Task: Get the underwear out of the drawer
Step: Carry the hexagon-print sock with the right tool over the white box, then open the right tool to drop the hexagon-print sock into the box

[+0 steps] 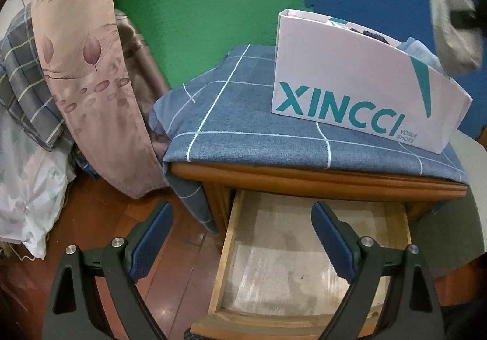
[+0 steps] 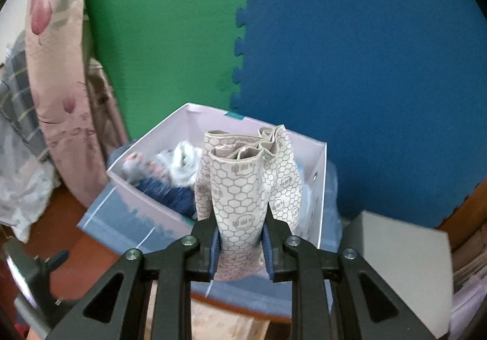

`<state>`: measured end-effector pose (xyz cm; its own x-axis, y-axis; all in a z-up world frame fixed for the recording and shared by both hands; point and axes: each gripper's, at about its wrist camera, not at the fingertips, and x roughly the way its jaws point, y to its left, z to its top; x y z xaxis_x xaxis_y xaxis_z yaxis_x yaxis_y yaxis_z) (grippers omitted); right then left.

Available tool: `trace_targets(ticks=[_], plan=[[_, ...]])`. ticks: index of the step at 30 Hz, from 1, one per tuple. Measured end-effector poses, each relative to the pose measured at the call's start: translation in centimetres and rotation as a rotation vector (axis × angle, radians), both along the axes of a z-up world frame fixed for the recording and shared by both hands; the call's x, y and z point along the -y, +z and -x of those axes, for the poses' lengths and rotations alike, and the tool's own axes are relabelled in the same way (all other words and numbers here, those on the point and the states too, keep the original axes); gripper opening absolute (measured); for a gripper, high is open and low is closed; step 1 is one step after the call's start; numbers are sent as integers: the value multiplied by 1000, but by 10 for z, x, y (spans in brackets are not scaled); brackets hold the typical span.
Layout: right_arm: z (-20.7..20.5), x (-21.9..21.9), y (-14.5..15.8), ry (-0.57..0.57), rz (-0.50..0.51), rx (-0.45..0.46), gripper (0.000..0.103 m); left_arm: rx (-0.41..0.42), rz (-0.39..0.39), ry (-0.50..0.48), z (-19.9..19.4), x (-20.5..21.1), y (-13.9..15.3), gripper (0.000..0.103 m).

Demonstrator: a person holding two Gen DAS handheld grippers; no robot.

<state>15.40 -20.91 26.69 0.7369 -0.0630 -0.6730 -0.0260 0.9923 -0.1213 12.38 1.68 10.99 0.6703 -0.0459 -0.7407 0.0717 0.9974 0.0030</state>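
Underwear [image 2: 240,203] pinched in right tongs [image 2: 240,244], up in the air in front of the box [image 2: 316,163]. Left tongs [image 1: 243,236] spread over the bare drawer [image 1: 283,251]. Risk: thin grip on folded fabric; a fast swing could shake it loose.

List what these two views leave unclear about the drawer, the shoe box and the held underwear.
- Drawer: rear hidden under the cabinet top, left wrist view.
- XINCCI shoe box: contents mostly hidden behind its wall there; blurred in the right wrist view.
- Underwear: lower end hidden behind the right gripper.
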Motion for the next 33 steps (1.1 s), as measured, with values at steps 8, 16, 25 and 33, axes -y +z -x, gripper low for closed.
trace_targets(ticks=[8, 16, 25, 33], plan=[[-66, -9, -13, -36, 146, -53, 23, 3, 7, 7, 0, -1, 0, 90], [-108, -32, -38, -33, 225, -94, 23, -6, 30, 3, 0, -1, 0, 90], [-136, -38, -67, -58, 244, -115, 29, -9, 27, 3, 1, -2, -1, 91], [-137, -44, -72, -65, 269, -103, 49, -22, 20, 3, 0, -1, -2, 91]])
